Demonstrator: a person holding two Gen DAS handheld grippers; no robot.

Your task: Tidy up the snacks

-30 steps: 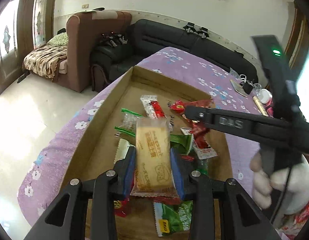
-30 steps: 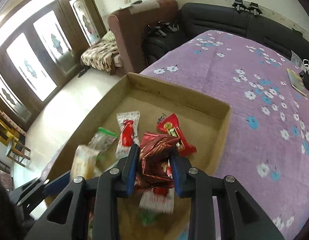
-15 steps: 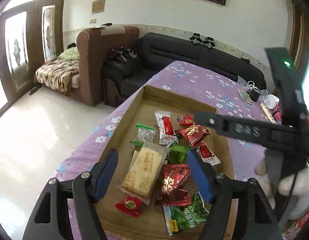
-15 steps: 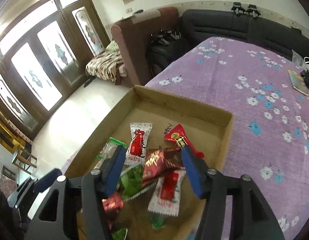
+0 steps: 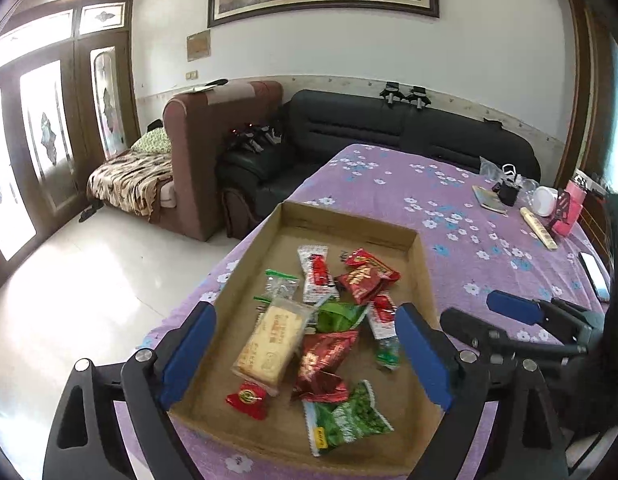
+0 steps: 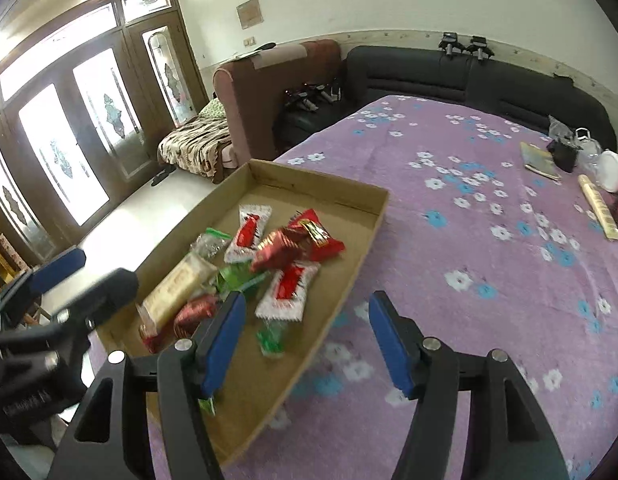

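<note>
A shallow cardboard tray [image 5: 425, 276] [image 6: 345, 284] lies on the purple flowered tablecloth and holds several snack packets. Among them are a pale biscuit pack [image 5: 271, 342] [image 6: 177, 284], dark red foil packs [image 5: 323, 356] [image 6: 275, 250], red-and-white packets [image 5: 315, 270] [image 6: 289, 286] and a green pack [image 5: 345, 416]. My left gripper [image 5: 305, 350] is open and empty, raised above the tray's near end. My right gripper [image 6: 305, 338] is open and empty, above the tray's right edge. Each gripper shows in the other's view, the right one [image 5: 509, 312] and the left one [image 6: 69, 276].
The table's far right holds a notebook [image 5: 489, 200], a black clip, a white jar [image 5: 545, 200], a wooden stick [image 5: 539, 228] and a pink box [image 5: 569, 208]. A phone [image 5: 595, 274] lies at the right edge. A black sofa and brown armchair stand behind the table.
Both grippers opened and let their snacks go into the tray, the left the biscuit pack, the right a dark red foil pack. Both then drew back and up.
</note>
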